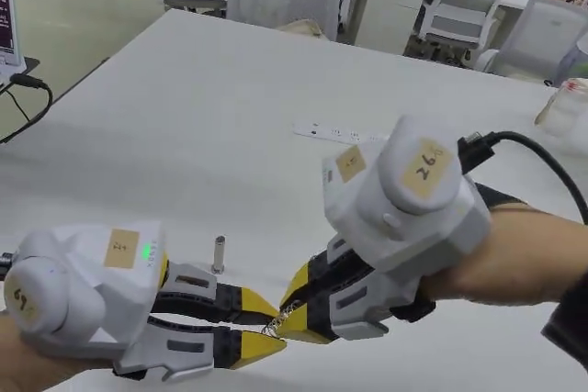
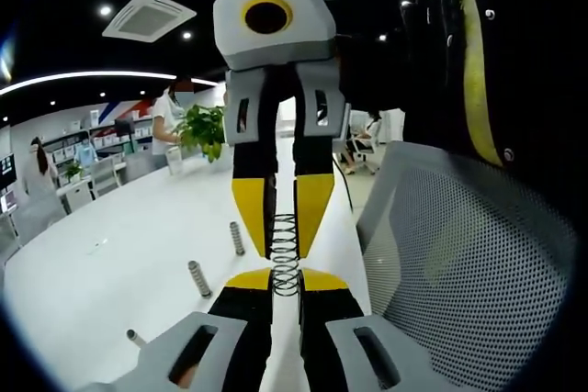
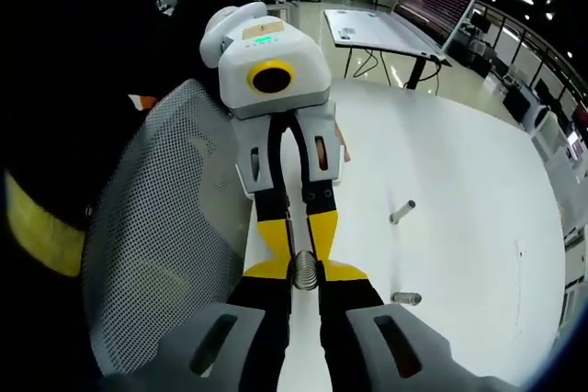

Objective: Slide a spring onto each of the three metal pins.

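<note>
Steel spring (image 2: pixel 286 250) runs tip to tip, long axis pointing from left gripper (image 2: pixel 287 281) to right gripper (image 3: pixel 305 272); we see both jaw pairs clenched on its ends

From the head, looks forward and down across the white table (image 1: pixel 230 107), close above the left gripper (image 1: pixel 268 328) and right gripper (image 1: pixel 288 305) low in the frame. From the left gripper, faces along its jaws straight into the right one, tip to tip; from the right, faces back likewise. Shares across all three the spring (image 1: pixel 273 322) between the tips.
</note>
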A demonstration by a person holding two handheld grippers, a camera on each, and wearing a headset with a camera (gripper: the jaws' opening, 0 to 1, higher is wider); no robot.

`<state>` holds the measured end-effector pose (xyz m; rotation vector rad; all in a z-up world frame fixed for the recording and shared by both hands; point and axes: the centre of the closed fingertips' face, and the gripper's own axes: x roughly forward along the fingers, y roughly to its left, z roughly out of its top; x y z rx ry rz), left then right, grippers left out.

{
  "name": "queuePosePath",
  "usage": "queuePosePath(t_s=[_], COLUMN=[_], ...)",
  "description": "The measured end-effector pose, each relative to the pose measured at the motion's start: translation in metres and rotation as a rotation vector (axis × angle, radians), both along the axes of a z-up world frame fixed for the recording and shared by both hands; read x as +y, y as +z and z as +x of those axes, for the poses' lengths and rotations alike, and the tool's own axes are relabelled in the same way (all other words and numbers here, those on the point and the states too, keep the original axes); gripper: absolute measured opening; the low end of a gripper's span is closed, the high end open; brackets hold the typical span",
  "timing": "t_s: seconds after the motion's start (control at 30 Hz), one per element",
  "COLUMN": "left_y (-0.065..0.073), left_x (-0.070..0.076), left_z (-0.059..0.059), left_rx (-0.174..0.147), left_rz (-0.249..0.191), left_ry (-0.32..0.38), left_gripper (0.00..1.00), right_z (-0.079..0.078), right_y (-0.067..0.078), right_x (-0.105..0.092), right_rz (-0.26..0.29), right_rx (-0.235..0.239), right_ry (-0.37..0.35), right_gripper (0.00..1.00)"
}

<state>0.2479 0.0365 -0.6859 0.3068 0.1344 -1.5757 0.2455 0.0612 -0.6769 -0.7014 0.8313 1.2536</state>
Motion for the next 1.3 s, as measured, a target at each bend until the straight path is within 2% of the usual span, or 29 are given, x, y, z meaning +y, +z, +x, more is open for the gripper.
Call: queuePosePath(t_s=[0.43,0.97,1.07,1.3], left_y=[0.000,-0.002,-0.002,0.000], left_x=[0.001,0.001,0.002,0.005], left_z=[0.003,0.004,0.005,0.010], left_rx=[0.001,0.005,0.018,0.025], left_rz=[-0.003,0.002,-0.004,-0.017], left_ry=[0.011,0.020,0.030,0.057], left_gripper=[0.02,0.02,0.03,0.05], right_z=[0.003,0.003,0.004,0.011], right_y=[0.000,-0.001,-0.001,0.000], right_x=[0.004,0.008,0.008,0.005], right_rz=[-0.058,-0.062,-0.066,-0.082], right_rx=[0.008,0.009,0.005,-0.008], right_ry=[0.040,0.052,0.056,0.055], right_gripper=[0.07,0.07,0.07,0.07])
